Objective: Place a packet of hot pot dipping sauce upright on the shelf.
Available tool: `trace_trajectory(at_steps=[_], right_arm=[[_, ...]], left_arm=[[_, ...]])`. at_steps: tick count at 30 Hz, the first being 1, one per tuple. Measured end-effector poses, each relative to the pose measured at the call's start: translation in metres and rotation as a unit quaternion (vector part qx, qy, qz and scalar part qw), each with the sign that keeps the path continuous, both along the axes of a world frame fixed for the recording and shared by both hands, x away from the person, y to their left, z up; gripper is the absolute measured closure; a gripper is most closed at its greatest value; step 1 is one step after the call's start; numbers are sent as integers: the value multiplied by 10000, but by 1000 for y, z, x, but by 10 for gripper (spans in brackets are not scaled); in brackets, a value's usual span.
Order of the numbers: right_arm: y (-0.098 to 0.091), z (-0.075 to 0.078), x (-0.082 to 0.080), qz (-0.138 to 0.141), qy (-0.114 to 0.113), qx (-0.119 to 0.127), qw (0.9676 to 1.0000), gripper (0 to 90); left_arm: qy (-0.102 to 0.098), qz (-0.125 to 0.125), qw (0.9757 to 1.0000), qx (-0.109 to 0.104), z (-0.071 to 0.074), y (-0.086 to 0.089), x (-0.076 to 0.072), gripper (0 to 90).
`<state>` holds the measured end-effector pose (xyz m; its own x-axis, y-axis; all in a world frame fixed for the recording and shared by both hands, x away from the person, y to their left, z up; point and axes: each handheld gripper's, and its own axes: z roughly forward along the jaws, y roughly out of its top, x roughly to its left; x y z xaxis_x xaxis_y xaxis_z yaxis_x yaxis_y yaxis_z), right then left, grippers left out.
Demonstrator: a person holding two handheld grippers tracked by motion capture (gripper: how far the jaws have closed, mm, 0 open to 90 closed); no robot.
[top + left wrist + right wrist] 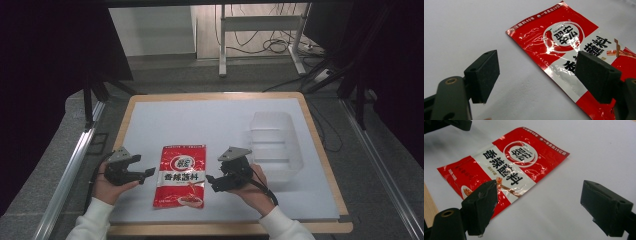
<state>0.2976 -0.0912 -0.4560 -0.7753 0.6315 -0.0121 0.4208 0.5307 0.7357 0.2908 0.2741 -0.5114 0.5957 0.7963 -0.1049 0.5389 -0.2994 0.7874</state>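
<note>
Our left gripper has its jaws spread wide with nothing between them, poised just off the left edge of the red seasoning packet; in the left gripper view one pad hangs over the packet's edge and the other over bare white surface. Our right gripper stands just as wide and empty, close to the packet's right edge, one pad over the packet in the right gripper view.

The packet lies flat on the white sheet covering the table, near the front, between our two hands. That flatness is the main risk, we judge: the film is thin and glossy, so jaws closing from the side may slide over it, or push it along the sheet, instead of catching an edge. A pinch on a corner alone could let it slip out.

A clear plastic bin stands to the right, just beyond our right hand; a hasty swing there could knock it.
</note>
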Motion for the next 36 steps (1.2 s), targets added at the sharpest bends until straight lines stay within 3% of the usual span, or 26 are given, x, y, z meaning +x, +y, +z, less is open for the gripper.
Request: trace_trajectory(at_steps=[5, 10, 26, 36], right_arm=[[6, 8, 8, 117, 39, 68, 9999, 145], [11, 19, 22, 103, 6, 155, 9998, 145], [25, 29, 53, 185, 227, 176, 9994, 154], [28, 26, 71, 118, 436, 185, 9988, 173]], left_arm=[[-66, -145, 9998, 104, 1, -1, -2, 182], [-61, -150, 9999, 5, 2, 0, -2, 158], [-70, -184, 9998, 48, 0, -2, -1, 151], [-21, -215, 9997, 80, -1, -3, 0, 153]])
